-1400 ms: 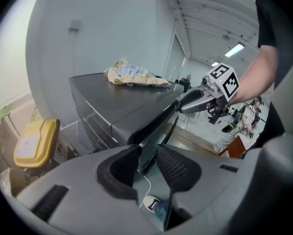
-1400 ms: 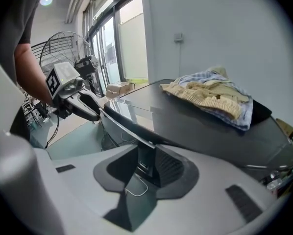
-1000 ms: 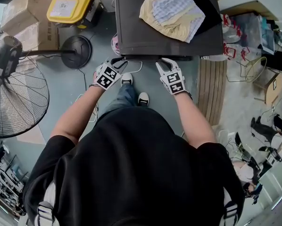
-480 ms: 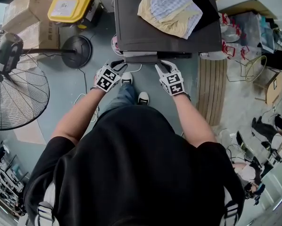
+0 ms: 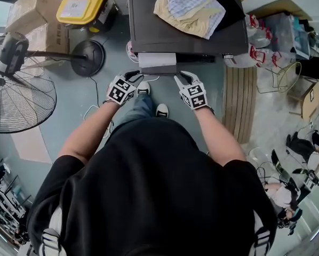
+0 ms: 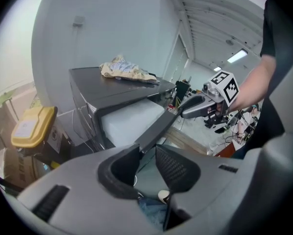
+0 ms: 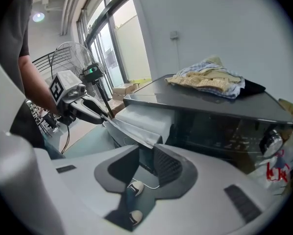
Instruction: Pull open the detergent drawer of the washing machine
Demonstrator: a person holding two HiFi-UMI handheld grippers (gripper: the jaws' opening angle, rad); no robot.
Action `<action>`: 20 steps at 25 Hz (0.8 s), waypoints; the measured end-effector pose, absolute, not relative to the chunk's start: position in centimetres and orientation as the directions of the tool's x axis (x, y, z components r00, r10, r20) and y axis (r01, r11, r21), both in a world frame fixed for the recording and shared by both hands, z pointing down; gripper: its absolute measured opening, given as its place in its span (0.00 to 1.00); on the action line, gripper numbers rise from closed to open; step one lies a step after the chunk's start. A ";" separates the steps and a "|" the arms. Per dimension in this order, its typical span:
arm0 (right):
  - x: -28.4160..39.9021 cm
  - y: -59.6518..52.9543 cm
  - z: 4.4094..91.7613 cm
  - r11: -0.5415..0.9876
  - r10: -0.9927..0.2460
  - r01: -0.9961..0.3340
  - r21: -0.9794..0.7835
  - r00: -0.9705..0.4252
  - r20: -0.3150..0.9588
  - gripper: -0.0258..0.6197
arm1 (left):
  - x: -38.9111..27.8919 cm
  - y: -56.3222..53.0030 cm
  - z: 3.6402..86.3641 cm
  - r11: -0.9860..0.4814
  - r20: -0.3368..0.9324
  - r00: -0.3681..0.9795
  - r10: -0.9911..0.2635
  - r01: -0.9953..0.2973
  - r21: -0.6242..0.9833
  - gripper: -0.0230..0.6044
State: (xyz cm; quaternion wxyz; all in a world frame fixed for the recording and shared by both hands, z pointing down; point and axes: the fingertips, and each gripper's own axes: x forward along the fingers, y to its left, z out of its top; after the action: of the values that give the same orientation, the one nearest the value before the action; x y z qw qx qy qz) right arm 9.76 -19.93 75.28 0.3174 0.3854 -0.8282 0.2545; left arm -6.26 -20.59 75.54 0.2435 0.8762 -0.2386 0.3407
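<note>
Two grippers on the job, left gripper (image 6: 145,152) and right gripper (image 7: 146,153), each pinched partway shut on one end of the dark front strip of the pale plastic detergent drawer (image 5: 157,61). Nothing bulky in either grip, just the thin panel edge wedged between the ribbed pads. Drawer sticking out of the top front edge of the dark grey boxy washing machine (image 5: 149,33), pale inside facing up, right between the two grippers in the head view. Crumpled yellow and blue-checked cloth (image 5: 189,7) heaped on the machine's lid, well back from the drawer. Off to the left on the floor, a big black pedestal fan (image 5: 18,92) and a yellow plastic box (image 5: 84,1).
</note>
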 end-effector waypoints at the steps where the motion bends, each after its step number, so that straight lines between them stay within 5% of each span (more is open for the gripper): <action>1: 9.8 -19.5 75.3 0.571 -0.476 -0.800 -0.181 -0.503 0.721 0.18 | -6.2 -20.2 75.5 -0.763 0.713 0.654 -0.251 -0.587 0.270 0.20; 20: 10.3 -14.0 74.9 0.567 -0.463 -0.793 -0.223 -0.531 0.710 0.18 | -5.8 -14.7 75.1 -0.726 0.711 0.649 -0.268 -0.622 0.293 0.22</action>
State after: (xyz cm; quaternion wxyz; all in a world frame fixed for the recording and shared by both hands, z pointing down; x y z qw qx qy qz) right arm 10.32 -13.96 74.86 0.3034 0.3774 -0.8316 0.2719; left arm -5.75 -14.65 75.09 0.2666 0.8681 -0.2563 0.3311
